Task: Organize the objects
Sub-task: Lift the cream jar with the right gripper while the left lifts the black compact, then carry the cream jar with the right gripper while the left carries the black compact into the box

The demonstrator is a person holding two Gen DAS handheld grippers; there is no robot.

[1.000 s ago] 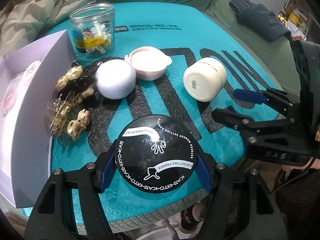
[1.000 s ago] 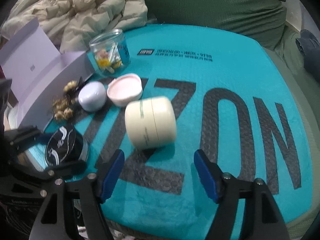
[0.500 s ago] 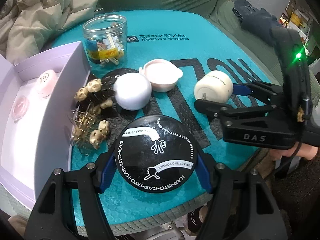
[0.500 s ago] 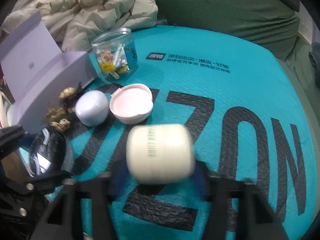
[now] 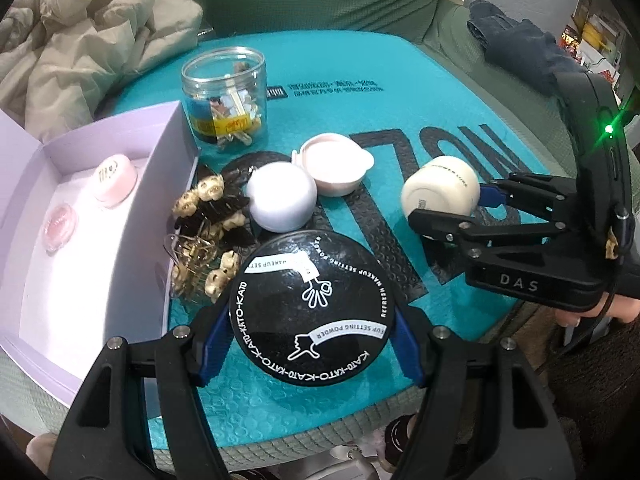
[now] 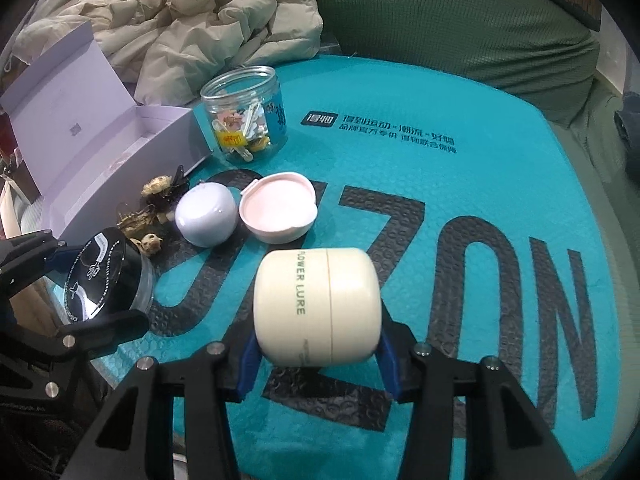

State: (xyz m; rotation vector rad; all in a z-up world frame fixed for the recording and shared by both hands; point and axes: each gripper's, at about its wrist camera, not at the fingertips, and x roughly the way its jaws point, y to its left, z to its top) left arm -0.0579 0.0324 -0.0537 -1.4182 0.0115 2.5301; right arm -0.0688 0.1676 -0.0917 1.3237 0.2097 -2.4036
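On my right camera, a cream jar lettered "FLOWER LURE" lies on its side over the teal mat, a seam ringing its middle. A second ago it sat on the mat ahead of my right gripper, which stood wide and empty; the jaws have just been closing, and the blue pads now clamp the jar's two ends. My left gripper is unchanged, its fingers pressed on the sides of a black powder compact with white "KATO" lettering, near the mat's front edge. Beside it sit a pile of hair clips, a white dome jar, a pink lid, a clear plastic jar and an open lilac box.
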